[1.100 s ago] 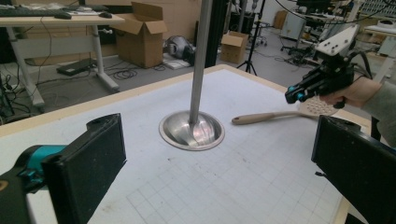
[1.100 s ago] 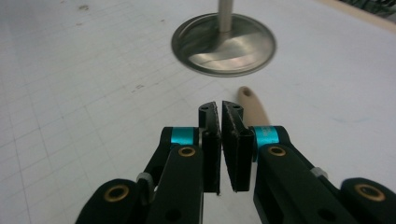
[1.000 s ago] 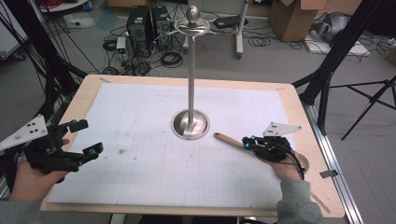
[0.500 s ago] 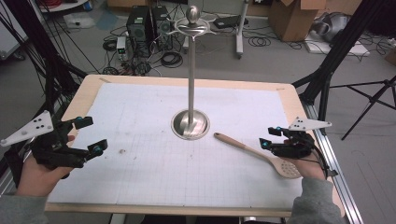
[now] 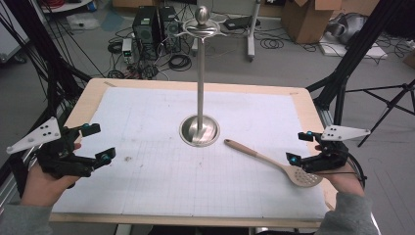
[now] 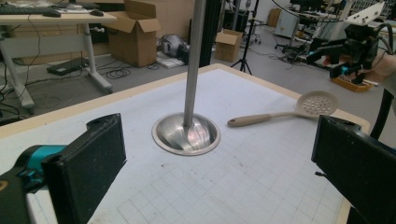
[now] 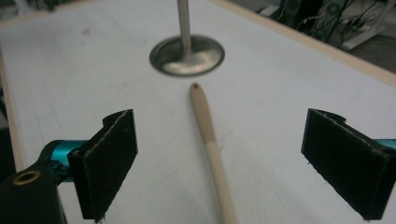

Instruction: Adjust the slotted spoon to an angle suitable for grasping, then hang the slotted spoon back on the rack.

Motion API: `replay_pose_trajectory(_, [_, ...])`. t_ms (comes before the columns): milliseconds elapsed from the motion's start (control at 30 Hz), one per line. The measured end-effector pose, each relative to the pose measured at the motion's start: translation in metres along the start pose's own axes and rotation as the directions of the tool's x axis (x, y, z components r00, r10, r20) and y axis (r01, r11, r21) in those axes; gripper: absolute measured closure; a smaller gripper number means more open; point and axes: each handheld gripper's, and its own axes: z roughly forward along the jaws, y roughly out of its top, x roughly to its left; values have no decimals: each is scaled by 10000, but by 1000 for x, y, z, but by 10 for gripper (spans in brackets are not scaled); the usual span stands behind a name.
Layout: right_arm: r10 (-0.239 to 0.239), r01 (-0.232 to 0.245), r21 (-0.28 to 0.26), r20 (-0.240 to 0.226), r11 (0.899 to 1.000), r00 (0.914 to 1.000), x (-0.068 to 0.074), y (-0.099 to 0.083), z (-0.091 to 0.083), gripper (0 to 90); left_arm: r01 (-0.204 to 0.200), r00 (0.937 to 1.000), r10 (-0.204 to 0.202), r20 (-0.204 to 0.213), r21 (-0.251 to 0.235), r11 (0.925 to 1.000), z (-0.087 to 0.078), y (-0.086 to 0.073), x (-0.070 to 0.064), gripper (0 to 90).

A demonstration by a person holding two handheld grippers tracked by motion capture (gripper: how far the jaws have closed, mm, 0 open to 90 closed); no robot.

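- High view: the metal stand [image 5: 199,128] rises from its round base near the middle of the desk [image 5: 147,196], and serves as the landmark here.
- The slotted spoon [image 5: 274,163] lies flat on the white grid sheet to the right of the stand's base, handle tip near the base, perforated bowl pointing away toward the desk's right edge.
- The right claw [image 5: 299,147] sits just beside the spoon's bowl, jaws spread apart and holding nothing.
- The left claw [image 5: 98,143] is well left of the stand, near the desk's left edge, jaws wide apart and empty.
- Left gripper view: both black jaws stand far apart; between them the stand [image 6: 187,130] is ahead, the slotted spoon [image 6: 285,112] lying to its right, the right claw [image 6: 327,58] beyond the spoon's bowl.
- Right gripper view: the jaws are parted wide, the spoon [image 7: 210,144] handle lying on the desk between them without touching either, its tip pointing at the stand [image 7: 187,55] base ahead.
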Motion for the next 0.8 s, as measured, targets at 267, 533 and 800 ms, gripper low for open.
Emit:
replay_pose_trajectory(267, [-130, 144, 523, -277, 9985, 9995, -7, -7, 6, 96, 100, 9998, -101, -151, -17, 9999, -8, -3, 5, 33])
replay_pose_trajectory(533, [-93, 138, 1285, -353, 9916, 9993, -11, -12, 31, 96, 85, 9998, -88, -178, -120, 9999, -15, -3, 2, 33])
replay_pose_trajectory(800, [-332, 406, 1423, -538, 9890, 9980, -15, -11, 40, 98, 75, 9997, -76, -223, -21, 10000, -16, -5, 2, 33])
